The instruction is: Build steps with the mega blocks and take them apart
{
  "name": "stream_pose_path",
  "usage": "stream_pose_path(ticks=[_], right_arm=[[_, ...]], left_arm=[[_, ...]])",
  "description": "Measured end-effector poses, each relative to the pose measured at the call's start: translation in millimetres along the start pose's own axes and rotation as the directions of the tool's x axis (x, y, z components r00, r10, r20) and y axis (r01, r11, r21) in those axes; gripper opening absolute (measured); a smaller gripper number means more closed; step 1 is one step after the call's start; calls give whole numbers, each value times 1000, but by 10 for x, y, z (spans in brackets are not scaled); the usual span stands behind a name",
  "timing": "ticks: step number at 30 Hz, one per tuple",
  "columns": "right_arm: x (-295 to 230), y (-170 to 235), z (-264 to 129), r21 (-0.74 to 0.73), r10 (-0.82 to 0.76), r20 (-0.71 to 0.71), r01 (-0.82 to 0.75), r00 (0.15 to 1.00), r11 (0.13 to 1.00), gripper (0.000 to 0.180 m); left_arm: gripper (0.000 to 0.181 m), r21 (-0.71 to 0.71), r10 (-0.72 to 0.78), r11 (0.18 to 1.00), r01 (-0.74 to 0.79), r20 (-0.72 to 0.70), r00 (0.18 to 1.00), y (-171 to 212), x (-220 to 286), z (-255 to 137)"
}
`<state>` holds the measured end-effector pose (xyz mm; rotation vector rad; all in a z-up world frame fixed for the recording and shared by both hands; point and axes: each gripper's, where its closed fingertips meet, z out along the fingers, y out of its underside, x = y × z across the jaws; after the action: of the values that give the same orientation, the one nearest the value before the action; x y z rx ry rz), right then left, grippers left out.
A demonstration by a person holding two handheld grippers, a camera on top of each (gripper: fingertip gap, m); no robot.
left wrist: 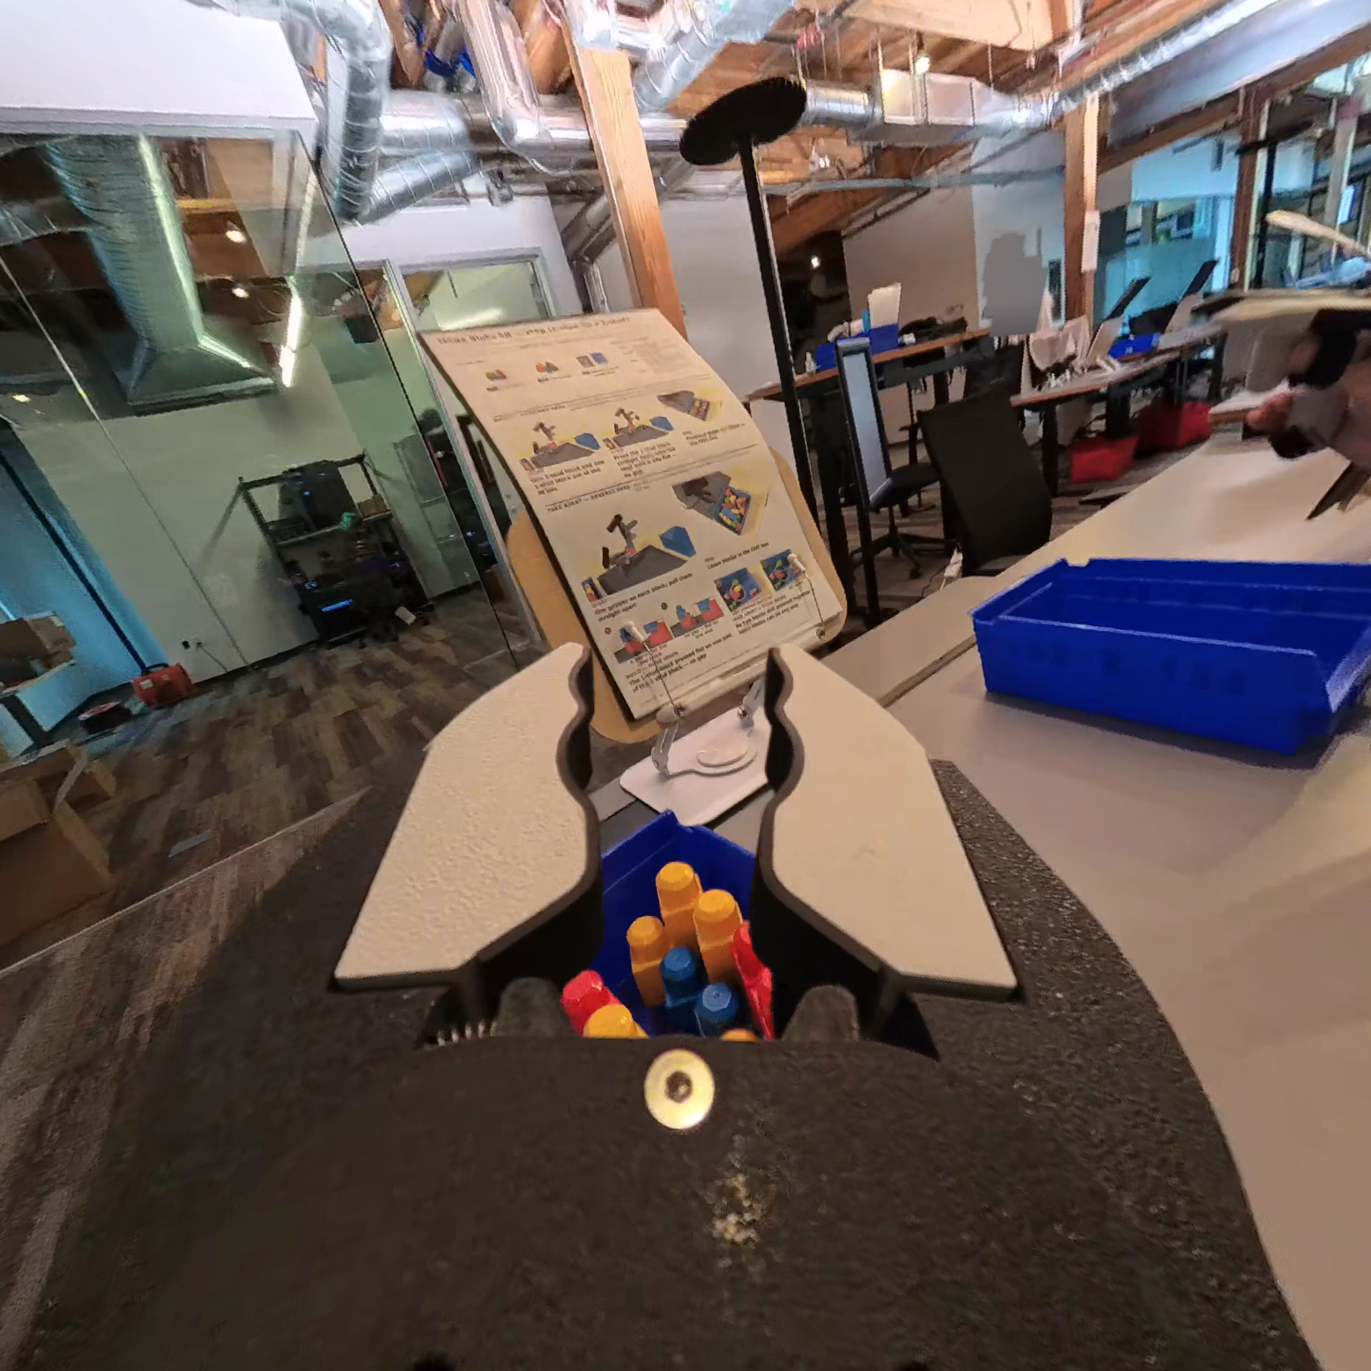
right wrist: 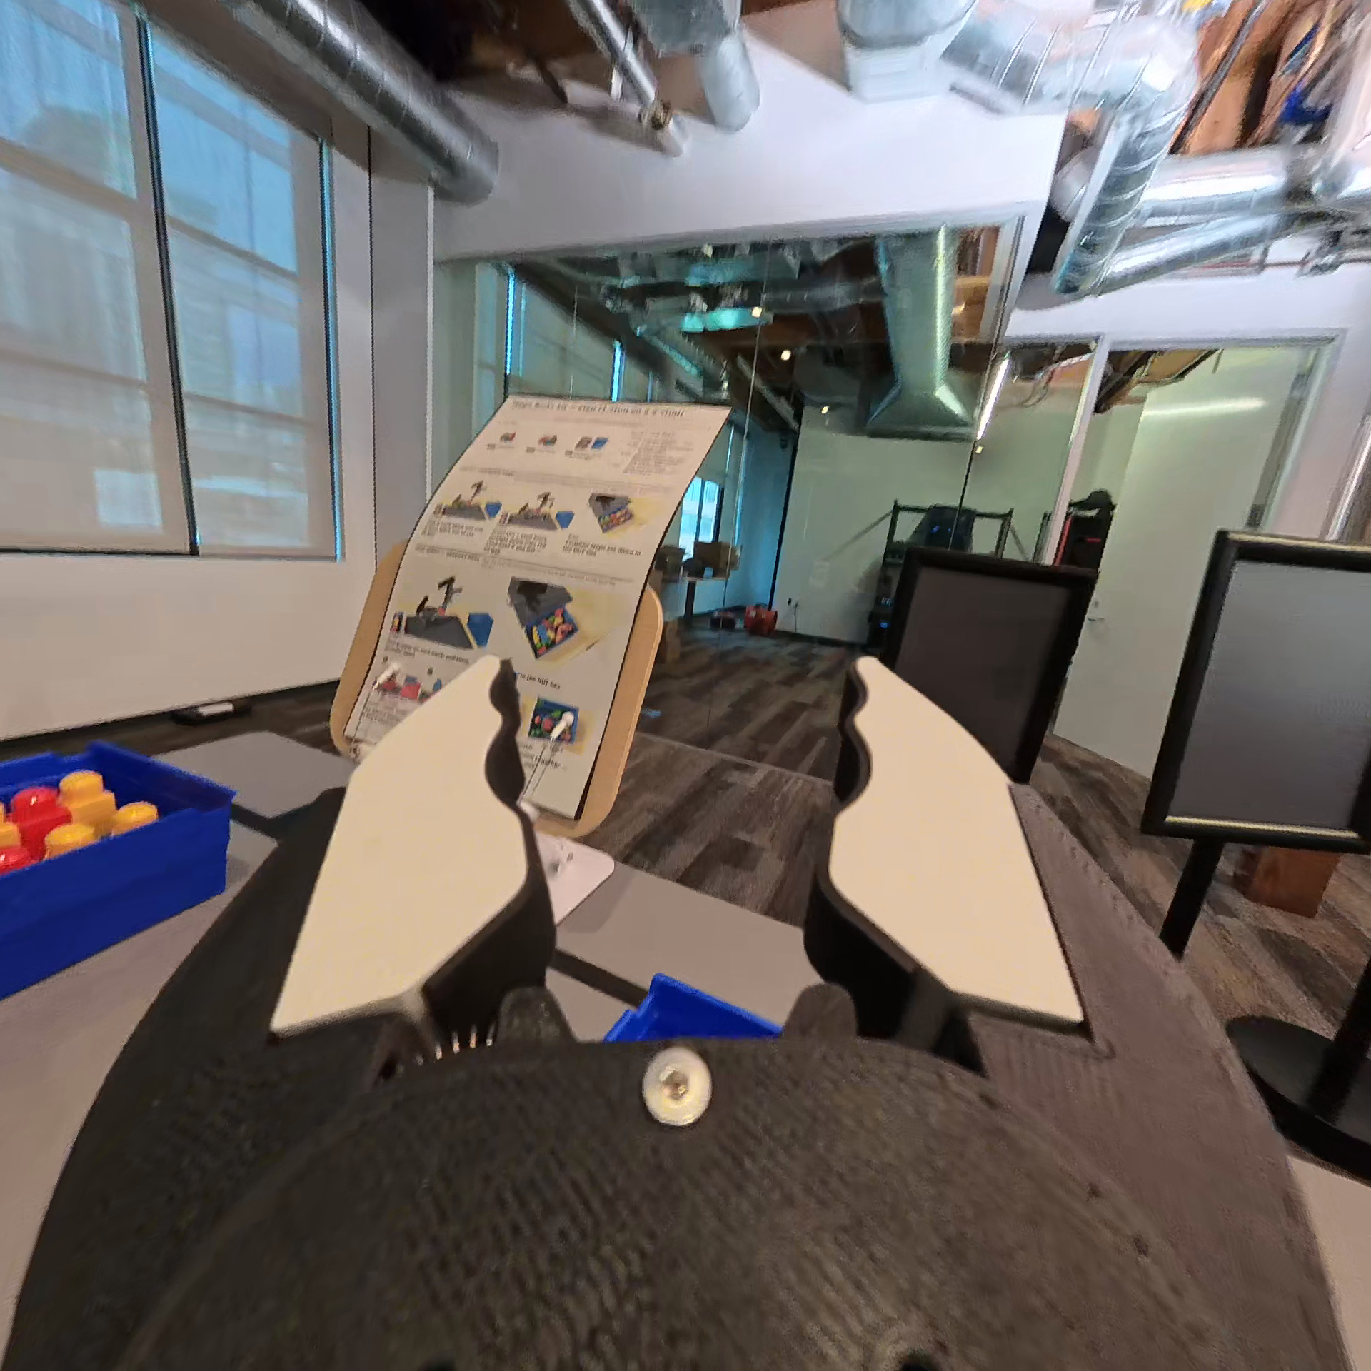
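My left gripper (left wrist: 679,656) is open and empty, held above a blue bin (left wrist: 630,875) that holds several orange, blue, red and yellow mega blocks (left wrist: 690,942). The same bin (right wrist: 111,875) and its blocks (right wrist: 67,816) show at the left of the right wrist view. My right gripper (right wrist: 676,671) is open and empty, raised above the grey table (right wrist: 668,935). A corner of a second blue bin (right wrist: 690,1013) shows just below its fingers. That second bin (left wrist: 1157,653) looks empty in the left wrist view. The right gripper (left wrist: 1328,415) shows blurred at the far right there.
A printed instruction sheet on a tan board stand (left wrist: 630,504) stands at the table's far edge, also seen in the right wrist view (right wrist: 549,579). A black pole lamp (left wrist: 771,311) rises behind it. Black framed sign stands (right wrist: 1291,697) are on the floor to the right. My right fingertips sit around 60 centimetres from my left ones.
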<state>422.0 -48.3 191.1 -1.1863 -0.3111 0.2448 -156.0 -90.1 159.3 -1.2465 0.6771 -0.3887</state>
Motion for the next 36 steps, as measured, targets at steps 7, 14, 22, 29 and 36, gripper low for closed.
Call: stream_pose_path(ticks=[7,14,22,29,36], right_arm=[[87,26,1,0,78,-21,-78,997,997,83],[131,-45,-45,32,20,-65,-18,998,999,70],[-37,46,61,-6,54,21,-54,998,999,73],[-215,106,94,9,-133,50,133,990,991,74],[-256,235,127,-27,57,165,-53,985,998,66]], left_arm=[[44,-137,-6,990,-4,-68,998,326,99,192],[45,-186,10,982,-30,-107,994,427,203,283],[44,-93,-75,994,61,-153,985,301,231,301],[44,-109,-58,993,39,-175,983,337,263,257],[42,-165,-24,986,-13,-218,976,436,364,257]])
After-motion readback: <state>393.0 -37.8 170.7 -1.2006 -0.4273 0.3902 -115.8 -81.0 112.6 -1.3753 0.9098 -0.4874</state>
